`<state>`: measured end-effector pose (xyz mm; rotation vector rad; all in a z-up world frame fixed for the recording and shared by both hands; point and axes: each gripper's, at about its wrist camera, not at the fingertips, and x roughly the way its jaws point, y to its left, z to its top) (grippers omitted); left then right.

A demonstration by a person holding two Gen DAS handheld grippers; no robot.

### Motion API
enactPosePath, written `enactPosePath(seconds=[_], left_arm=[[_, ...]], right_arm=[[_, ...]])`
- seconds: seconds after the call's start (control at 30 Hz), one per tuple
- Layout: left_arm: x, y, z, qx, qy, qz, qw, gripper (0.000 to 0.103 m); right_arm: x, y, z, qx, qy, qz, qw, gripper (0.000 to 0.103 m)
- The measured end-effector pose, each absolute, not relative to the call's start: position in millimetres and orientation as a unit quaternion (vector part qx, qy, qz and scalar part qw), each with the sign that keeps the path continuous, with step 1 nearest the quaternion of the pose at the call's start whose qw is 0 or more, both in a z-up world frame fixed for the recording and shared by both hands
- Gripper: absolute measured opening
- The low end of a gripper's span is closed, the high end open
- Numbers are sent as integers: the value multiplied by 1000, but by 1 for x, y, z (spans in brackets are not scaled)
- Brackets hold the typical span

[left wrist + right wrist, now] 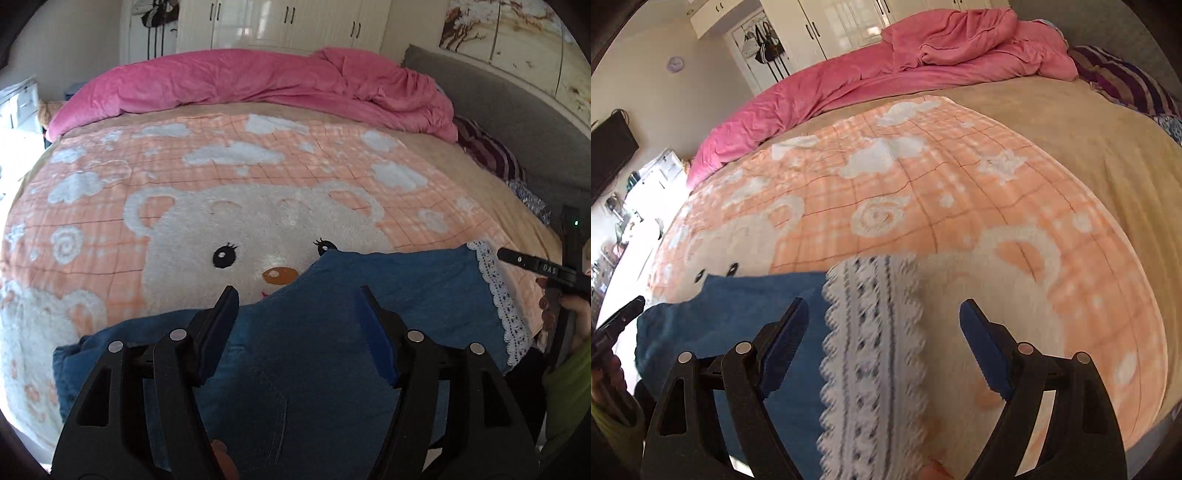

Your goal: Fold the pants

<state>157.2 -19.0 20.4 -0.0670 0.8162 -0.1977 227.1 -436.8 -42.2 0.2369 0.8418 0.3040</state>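
Fingers of the left gripper and right gripper are spread apart, holding nothing, above blue denim pants with a white lace hem. They lie on a peach bear blanket. A pink crumpled quilt sits behind. The lace looks blurry.

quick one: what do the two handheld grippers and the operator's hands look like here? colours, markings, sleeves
Both the left gripper and the right gripper are matte black plastic linkages with silver round pivot pins and blue ridged pads on the fingers. Seen from the left wrist camera, the right unit's side carries white lettering and a small green LED. No cables show. The operator's hand emerges from an olive-green sleeve.
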Motion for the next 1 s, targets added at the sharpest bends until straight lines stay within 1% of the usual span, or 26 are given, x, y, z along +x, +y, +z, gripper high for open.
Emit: enactPosePath(seconds=[0.07,0.1,0.2,0.23,0.27,0.3,0.33,0.37,0.4,0.43,0.57,0.6,0.63,0.67,0.7,0.77,0.83,0.9,1.0], left_arm=[[176,-27,8,-22,409,-101,907,58],[183,-29,2,-19,415,-99,904,58],[208,-27,-17,-36,445,-105,889,58],[214,-26,-21,-44,454,-109,883,58],[220,-24,-27,-53,462,-115,878,58],[224,-24,-31,-60,467,-122,874,58],[229,-25,-35,-65,473,-133,869,58],[233,-26,-39,-69,474,-140,866,58],[236,-28,-41,-74,476,-149,864,58],[240,-29,-46,-85,481,-167,856,58],[249,-35,-53,-126,483,-223,838,58],[249,-35,-54,-138,482,-232,834,55],[249,-37,-54,-146,481,-242,830,46],[247,-39,-54,-153,480,-250,827,25],[246,-42,-54,-155,481,-255,824,13],[241,-46,-55,-149,483,-258,823,6],[238,-46,-49,-142,476,-249,832,4],[237,-43,-34,-144,449,-238,849,4],[241,-49,-10,-102,413,-203,882,3]], right_arm=[[245,-442,-51,163,421,180,874,80],[251,-443,-54,168,427,183,869,77],[269,-435,-68,145,454,174,862,74],[270,-432,-69,137,454,181,862,72],[271,-428,-71,132,450,191,862,71],[271,-427,-74,136,448,201,861,66],[270,-427,-76,147,444,209,859,59],[269,-428,-78,156,441,214,857,56],[267,-430,-79,165,436,222,857,50],[266,-431,-79,171,431,234,854,41],[258,-431,-79,175,416,252,856,32],[257,-431,-77,179,412,257,856,28],[254,-431,-75,185,406,265,855,26],[251,-431,-72,186,398,268,858,26],[248,-431,-69,184,390,270,861,24],[243,-428,-59,175,372,272,870,24],[240,-424,-44,162,349,278,880,22],[244,-419,-27,144,332,279,889,22],[257,-402,-8,74,327,256,907,22]])
